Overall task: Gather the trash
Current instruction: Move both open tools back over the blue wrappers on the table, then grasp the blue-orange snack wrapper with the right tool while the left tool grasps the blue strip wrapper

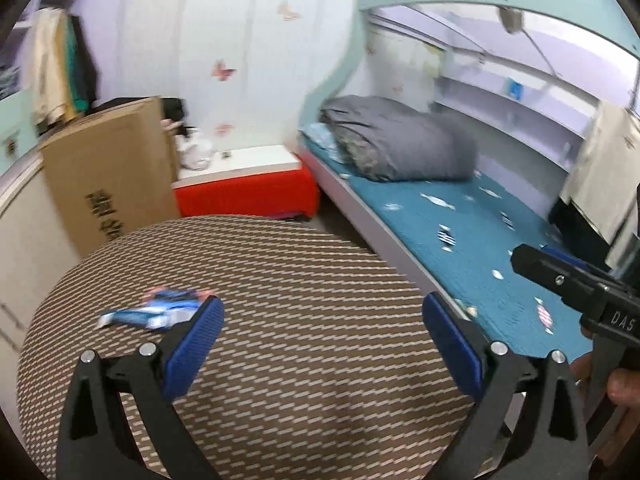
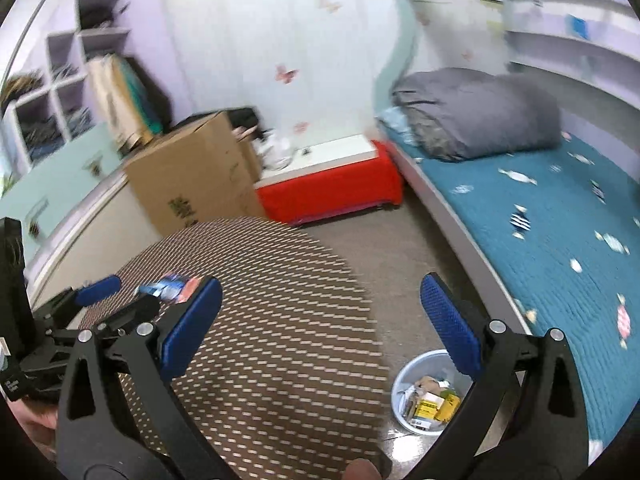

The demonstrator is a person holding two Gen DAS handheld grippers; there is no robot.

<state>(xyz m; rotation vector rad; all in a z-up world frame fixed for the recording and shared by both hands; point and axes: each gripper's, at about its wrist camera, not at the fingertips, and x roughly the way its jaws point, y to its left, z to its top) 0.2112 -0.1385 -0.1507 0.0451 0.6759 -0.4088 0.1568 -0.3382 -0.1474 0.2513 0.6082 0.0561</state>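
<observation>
A blue, white and red snack wrapper lies on the round woven-pattern table, just left of my left gripper's left finger. My left gripper is open and empty above the table. My right gripper is open and empty over the table's right edge. The wrapper also shows in the right wrist view, beside the left gripper. A pale blue bin with several pieces of trash stands on the floor right of the table. The right gripper shows at the right edge of the left wrist view.
A bed with a teal sheet and a folded grey quilt runs along the right. A red and white storage bench and a cardboard box stand behind the table. Cabinets line the left wall.
</observation>
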